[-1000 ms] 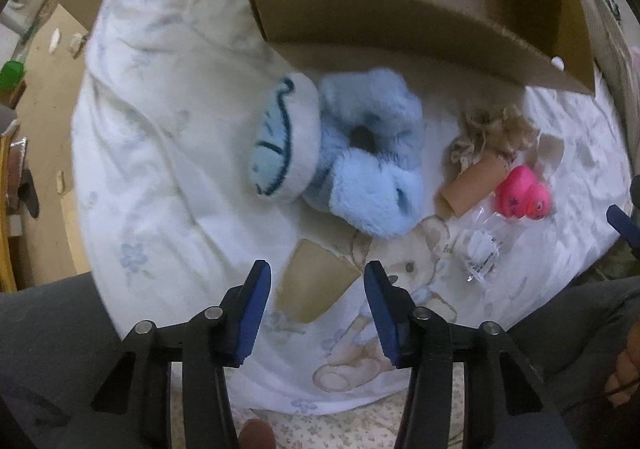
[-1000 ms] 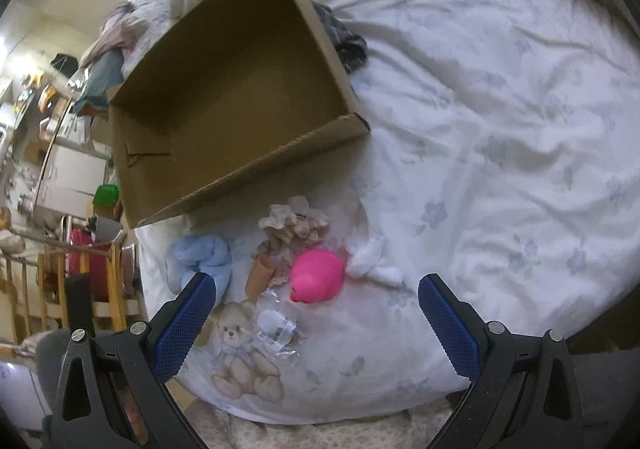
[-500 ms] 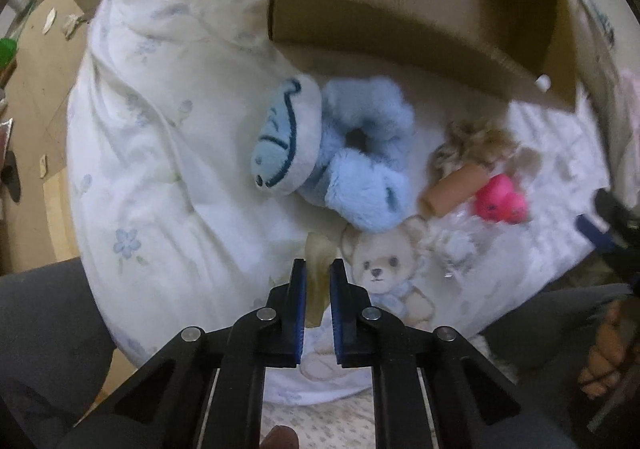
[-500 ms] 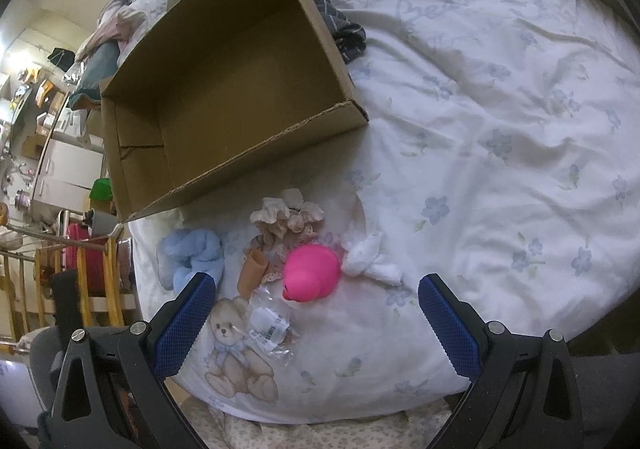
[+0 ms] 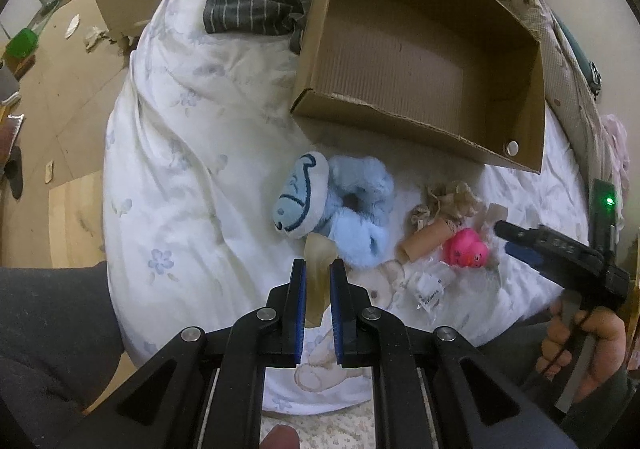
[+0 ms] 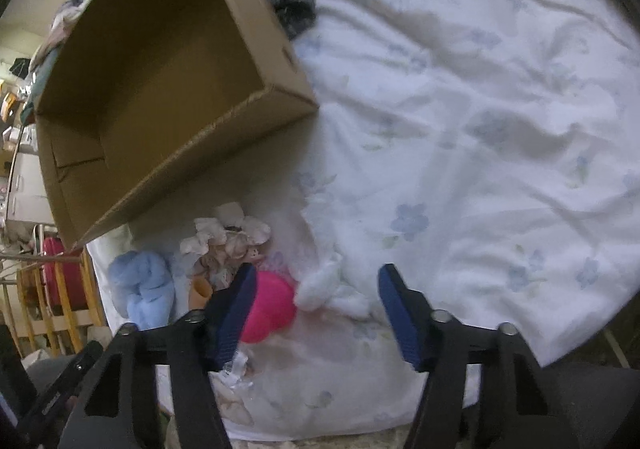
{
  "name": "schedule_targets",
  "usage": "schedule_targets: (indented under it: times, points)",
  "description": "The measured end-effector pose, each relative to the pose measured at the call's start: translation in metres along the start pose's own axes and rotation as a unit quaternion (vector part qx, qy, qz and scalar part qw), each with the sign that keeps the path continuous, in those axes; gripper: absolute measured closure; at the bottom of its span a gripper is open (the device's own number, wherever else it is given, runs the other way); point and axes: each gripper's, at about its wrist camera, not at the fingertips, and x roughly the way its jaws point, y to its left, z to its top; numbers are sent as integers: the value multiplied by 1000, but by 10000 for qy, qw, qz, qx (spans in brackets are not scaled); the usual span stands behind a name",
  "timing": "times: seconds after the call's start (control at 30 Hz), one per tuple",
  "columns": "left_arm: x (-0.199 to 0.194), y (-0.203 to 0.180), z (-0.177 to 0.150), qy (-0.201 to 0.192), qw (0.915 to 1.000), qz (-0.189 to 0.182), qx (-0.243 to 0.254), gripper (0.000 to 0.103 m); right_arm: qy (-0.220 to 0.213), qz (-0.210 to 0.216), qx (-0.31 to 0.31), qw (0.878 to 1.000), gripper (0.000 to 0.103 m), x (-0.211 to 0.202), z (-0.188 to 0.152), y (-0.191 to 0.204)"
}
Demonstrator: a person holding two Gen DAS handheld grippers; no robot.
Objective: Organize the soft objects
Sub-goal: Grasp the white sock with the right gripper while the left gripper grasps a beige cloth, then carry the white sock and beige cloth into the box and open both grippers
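My left gripper (image 5: 318, 273) is shut on a flat beige soft piece (image 5: 319, 265) and holds it up above the bed. Beyond it lie a blue plush toy (image 5: 336, 207), a beige frilly doll with a tan tube (image 5: 434, 223) and a pink rubber duck (image 5: 466, 253). An open cardboard box (image 5: 420, 69) stands behind them. My right gripper (image 6: 316, 293) is open, low over a white fluffy piece (image 6: 332, 289), with the pink duck (image 6: 268, 307) beside its left finger.
A clear plastic packet (image 5: 430, 283) lies near the bear print on the white sheet (image 5: 180, 153). Dark striped cloth (image 5: 256, 9) lies left of the box. The bed edge and wooden floor (image 5: 52, 89) are on the left.
My left gripper shut on the beige piece and lifted it off the sheet. My right gripper narrowed and came down toward the white fluffy piece and the duck.
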Motion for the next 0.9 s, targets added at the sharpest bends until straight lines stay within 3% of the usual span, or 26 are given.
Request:
schedule_targets:
  times: [0.1,0.2,0.23,0.27,0.63,0.9]
  points:
    - [3,-2,1,-31,10000,48,18,93,132,-85,-123,9998,41,14,1,5]
    - [1,0,3,-68,9999,97,7,93,233,-215,-222,9993,58,24,-1,6]
    - [1,1,3,-77,9999,95,-3,93,226,-263,-261,9991,72,25,0,6]
    - [1,1,3,-83,9999,92,-9,93,217,-275,-309,9989,77,27,0,6]
    - [-9,2,3,-420,9990,121,-86,93,-505,68,-341,9981,79,-19,-8,-4]
    - [-16,3,1,-715,9970,290,-92,93,-1196,537,-849,9877,79,-64,-20,24]
